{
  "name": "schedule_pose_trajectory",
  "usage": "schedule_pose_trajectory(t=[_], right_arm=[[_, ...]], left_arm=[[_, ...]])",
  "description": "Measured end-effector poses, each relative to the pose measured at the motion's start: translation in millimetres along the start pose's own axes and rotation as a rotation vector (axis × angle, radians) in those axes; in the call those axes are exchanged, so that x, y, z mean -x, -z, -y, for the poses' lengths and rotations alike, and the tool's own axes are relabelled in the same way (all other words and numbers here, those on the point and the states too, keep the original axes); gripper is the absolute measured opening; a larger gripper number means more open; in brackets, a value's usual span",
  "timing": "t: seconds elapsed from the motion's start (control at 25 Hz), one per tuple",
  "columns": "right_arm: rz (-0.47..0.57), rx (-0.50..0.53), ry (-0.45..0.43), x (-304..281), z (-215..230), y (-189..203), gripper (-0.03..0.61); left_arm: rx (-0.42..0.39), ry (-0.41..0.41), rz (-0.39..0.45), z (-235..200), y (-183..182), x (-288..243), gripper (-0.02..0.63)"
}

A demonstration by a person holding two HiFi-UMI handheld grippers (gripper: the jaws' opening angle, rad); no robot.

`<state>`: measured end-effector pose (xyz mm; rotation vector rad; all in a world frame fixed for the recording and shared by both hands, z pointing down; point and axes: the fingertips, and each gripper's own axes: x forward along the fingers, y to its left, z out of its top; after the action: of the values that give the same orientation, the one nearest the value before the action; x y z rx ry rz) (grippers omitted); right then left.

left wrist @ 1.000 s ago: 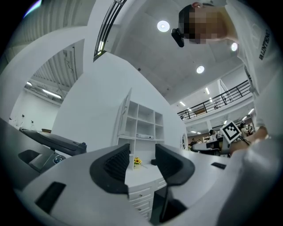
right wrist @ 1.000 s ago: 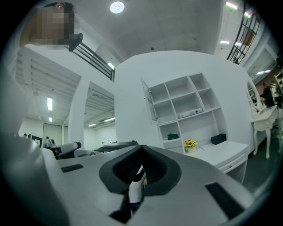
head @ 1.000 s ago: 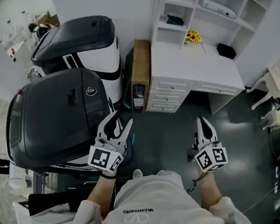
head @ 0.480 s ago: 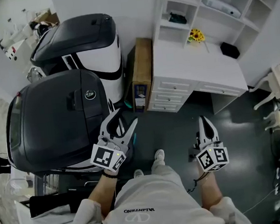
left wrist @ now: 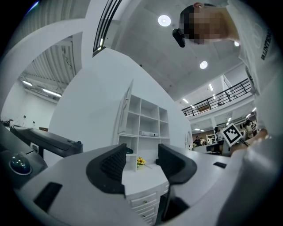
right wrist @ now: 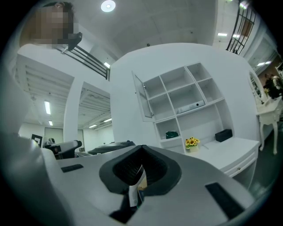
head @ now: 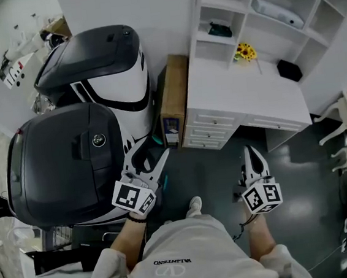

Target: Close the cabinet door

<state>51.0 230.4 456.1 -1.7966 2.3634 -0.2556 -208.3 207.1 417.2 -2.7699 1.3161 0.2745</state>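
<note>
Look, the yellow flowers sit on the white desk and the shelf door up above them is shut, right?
Not quite. The yellow flowers do sit on the white desk, but the shelf door is open, swung out at the shelves' left edge. The right gripper view shows it.

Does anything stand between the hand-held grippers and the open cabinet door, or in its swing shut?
Nothing visible does. The cabinet door stands open at the hutch's upper left, and the upper-left shelves beside it look empty. Only bare floor and the desk top lie before it.
</note>
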Motion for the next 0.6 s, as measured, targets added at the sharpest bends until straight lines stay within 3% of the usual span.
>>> schedule_pose_trajectory(t=[0.6], right_arm=[[0.011, -0.027, -0.061, -85, 108, -27, 0.009]], left_arm=[[-0.032, -0.038, 0.012, 6, 10, -134, 0.212]])
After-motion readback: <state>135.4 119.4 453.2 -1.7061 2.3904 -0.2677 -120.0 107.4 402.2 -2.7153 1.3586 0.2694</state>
